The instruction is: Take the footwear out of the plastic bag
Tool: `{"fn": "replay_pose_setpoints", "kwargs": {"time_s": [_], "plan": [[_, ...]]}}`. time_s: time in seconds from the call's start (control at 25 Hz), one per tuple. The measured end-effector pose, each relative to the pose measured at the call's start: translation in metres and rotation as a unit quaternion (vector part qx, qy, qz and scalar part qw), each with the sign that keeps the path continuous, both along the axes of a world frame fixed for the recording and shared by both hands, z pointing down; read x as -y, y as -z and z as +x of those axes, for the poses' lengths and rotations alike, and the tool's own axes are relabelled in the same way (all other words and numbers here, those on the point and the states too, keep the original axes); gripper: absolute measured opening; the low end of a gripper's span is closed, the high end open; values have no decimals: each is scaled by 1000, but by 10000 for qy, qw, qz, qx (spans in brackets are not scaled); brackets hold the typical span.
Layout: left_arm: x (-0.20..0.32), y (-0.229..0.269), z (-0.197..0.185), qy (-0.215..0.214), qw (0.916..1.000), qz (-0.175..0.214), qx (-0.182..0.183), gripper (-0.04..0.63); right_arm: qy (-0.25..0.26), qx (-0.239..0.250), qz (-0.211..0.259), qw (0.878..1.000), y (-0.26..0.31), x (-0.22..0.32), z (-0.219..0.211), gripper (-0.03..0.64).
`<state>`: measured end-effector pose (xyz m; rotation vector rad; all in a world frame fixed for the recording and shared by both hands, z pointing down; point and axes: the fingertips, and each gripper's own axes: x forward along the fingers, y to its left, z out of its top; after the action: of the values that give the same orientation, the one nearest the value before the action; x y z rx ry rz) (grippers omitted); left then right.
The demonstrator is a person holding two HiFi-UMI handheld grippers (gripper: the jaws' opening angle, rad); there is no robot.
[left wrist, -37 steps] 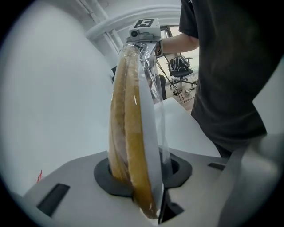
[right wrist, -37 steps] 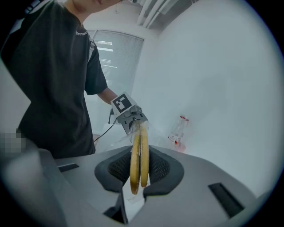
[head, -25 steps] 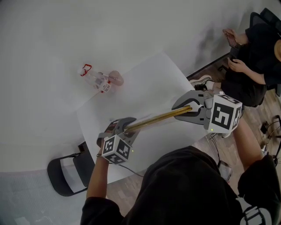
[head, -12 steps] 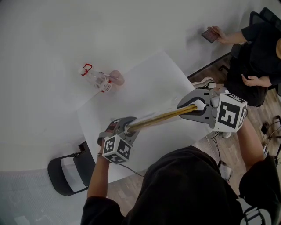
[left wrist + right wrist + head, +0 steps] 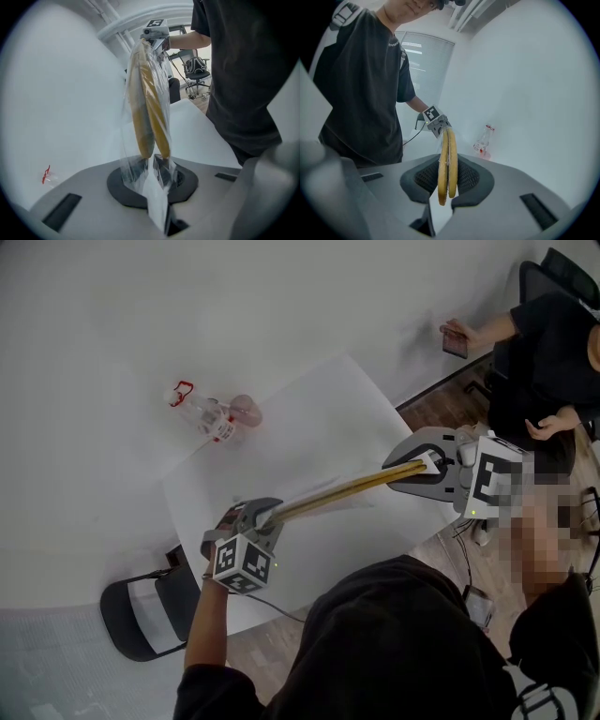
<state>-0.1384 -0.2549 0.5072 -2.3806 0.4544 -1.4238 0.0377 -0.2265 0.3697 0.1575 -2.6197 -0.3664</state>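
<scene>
Left claw (image 5: 267, 515) jaws have just been closing, now pinched on the clear bag (image 5: 158, 201) tail, just past the footwear (image 5: 149, 108) tips. Right claw (image 5: 427, 463) clamped on the other end of the yellow pair, which stands on edge between its pads. Bag with the footwear inside runs straight from claw to claw, over the white table (image 5: 309, 409)

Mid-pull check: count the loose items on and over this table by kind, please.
Flat yellow footwear pieces, in the raised clear plastic bag: 2
Clear plastic bags: 2 (that raised one; a red-marked bag lying on the white table, pinkish contents unclear)
Total: 4
</scene>
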Motion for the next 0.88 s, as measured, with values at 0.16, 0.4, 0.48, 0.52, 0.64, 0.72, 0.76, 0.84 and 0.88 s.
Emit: {"fn": "replay_pose_setpoints", "kwargs": {"time_s": [0.16, 0.4, 0.48, 0.52, 0.64, 0.72, 0.76, 0.84, 0.88], "plan": [[5, -3, -4, 111, 9999, 33, -59, 26, -21, -19, 15, 10000, -3, 2, 2, 69], [5, -10, -17, 328, 9988, -134, -347, 21, -70, 27, -119, 9999, -5, 3, 6, 69], [6, -13, -21, 370, 9984, -160, -393, 21, -87, 37, -123, 9999, -6, 3, 6, 69], [6, -14, -23, 403, 9981, -176, -428, 21, -87, 30, -114, 9999, -5, 3, 6, 69], [8, -15, -30, 501, 9972, -188, -531, 21, -101, 31, -68, 9999, -3, 4, 7, 69], [9, -14, -33, 564, 9966, -176, -569, 21, -114, 40, -33, 9999, -1, 4, 9, 69], [9, -14, -35, 596, 9963, -173, -594, 21, -127, 39, -20, 9999, 1, 5, 11, 69], [11, -12, -38, 683, 9953, -176, -668, 21, -171, 53, -3, 9998, 4, 6, 14, 69], [12, -11, -41, 742, 9945, -183, -720, 21, -199, 73, 1, 9998, 6, 7, 15, 69]]}}
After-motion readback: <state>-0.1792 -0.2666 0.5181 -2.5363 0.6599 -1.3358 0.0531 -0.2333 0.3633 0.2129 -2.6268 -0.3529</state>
